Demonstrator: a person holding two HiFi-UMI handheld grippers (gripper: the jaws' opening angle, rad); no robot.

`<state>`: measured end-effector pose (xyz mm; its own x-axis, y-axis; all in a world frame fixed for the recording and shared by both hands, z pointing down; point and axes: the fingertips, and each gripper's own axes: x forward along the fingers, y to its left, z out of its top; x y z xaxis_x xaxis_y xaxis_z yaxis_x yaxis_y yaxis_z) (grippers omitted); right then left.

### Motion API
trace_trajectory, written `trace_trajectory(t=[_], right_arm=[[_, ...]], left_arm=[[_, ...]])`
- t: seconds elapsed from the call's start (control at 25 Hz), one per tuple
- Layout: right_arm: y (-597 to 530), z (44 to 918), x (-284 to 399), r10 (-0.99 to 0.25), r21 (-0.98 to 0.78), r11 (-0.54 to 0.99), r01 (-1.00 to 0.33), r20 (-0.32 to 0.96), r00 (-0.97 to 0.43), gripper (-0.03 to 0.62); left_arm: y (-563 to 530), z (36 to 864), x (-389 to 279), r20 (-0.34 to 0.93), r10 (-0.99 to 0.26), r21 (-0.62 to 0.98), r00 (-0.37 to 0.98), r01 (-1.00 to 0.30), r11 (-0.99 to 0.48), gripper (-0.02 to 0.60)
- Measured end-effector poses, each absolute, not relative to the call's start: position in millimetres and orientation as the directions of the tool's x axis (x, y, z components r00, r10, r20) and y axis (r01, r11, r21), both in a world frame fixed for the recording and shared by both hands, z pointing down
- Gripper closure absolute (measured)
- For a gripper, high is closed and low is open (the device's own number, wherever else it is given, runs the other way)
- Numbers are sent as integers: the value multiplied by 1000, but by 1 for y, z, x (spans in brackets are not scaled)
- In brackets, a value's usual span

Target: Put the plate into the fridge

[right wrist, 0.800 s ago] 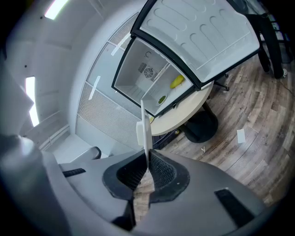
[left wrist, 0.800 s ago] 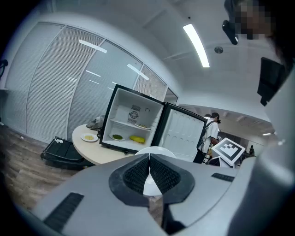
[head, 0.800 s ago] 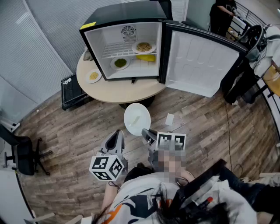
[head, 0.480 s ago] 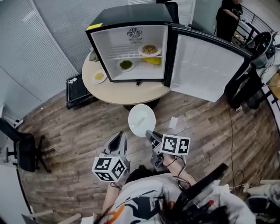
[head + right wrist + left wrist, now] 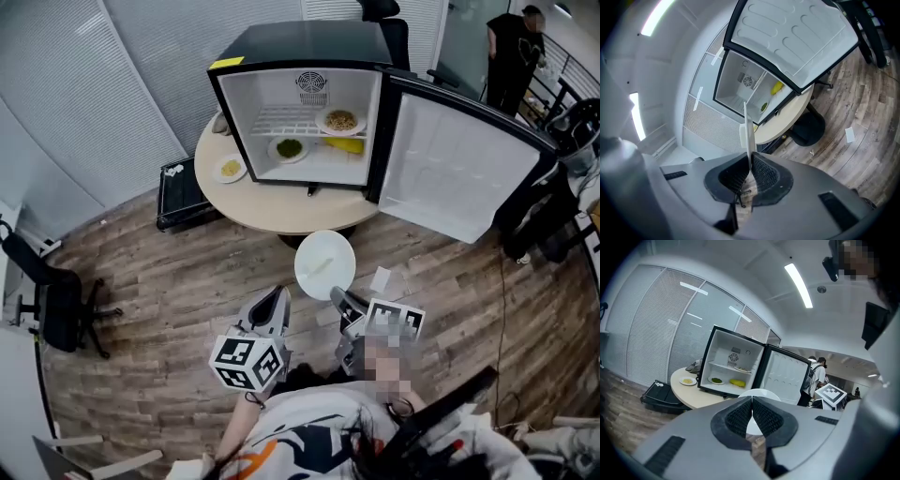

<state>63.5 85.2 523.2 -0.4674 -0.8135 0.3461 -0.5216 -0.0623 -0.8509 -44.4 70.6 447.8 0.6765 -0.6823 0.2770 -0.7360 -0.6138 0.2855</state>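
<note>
The fridge [image 5: 309, 112] stands open on a round table [image 5: 281, 208], its door [image 5: 459, 173] swung wide to its right, so the front is free to approach. Inside, a dish [image 5: 340, 121] fills the right of the shelf [image 5: 281, 120]; the shelf's left half looks bare, likely the best room. The plate [image 5: 324, 264] is held in the air well in front of the fridge, out past the table's near edge. It looks stiff, light, smooth and breakable, so the rim is the place to hold, kept level past the fridge's lower lip. The right gripper [image 5: 749, 169] pinches that rim on the side away from the fridge; the left gripper [image 5: 752, 401], beside it, is pressed together on nothing
</note>
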Motion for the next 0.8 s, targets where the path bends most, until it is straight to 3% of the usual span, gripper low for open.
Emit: trace_trajectory(t=[0.8], right_arm=[[81, 530, 120, -787, -849, -28, -528, 344, -512, 568]], left_arm=[[70, 461, 11, 294, -714, 261, 636, -772, -580, 568]])
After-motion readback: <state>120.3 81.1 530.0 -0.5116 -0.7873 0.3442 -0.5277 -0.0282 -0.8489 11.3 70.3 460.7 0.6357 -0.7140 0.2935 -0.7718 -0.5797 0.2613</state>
